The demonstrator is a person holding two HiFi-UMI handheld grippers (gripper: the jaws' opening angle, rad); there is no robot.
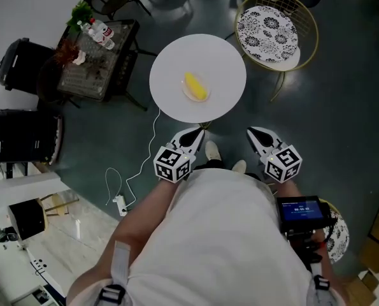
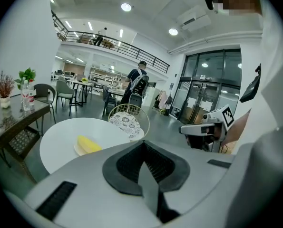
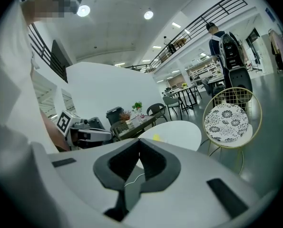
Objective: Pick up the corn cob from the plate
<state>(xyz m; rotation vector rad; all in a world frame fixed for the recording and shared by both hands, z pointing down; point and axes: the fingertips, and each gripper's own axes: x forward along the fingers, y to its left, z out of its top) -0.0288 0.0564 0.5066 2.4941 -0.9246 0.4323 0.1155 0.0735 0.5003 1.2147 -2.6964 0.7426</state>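
Note:
A yellow corn cob [image 1: 195, 87] lies on a small pale plate [image 1: 188, 94] near the middle of a round white table [image 1: 221, 56]. Both grippers are held close to the person's body, short of the table's near edge. My left gripper [image 1: 199, 132] has its jaws together with nothing between them. My right gripper [image 1: 252, 132] also looks shut and empty. In the left gripper view the corn cob [image 2: 89, 144] and its plate [image 2: 78, 150] show beyond the shut left gripper [image 2: 142, 144]. In the right gripper view the cob [image 3: 156, 137] is a small yellow spot on the table [image 3: 179, 129].
A gold wire chair with a patterned cushion [image 1: 269, 27] stands right of the table. A dark side table with bottles and a plant [image 1: 97, 56] stands to the left, with black chairs [image 1: 23, 132] beyond. A white cable [image 1: 138, 171] and a power strip [image 1: 120, 204] lie on the floor.

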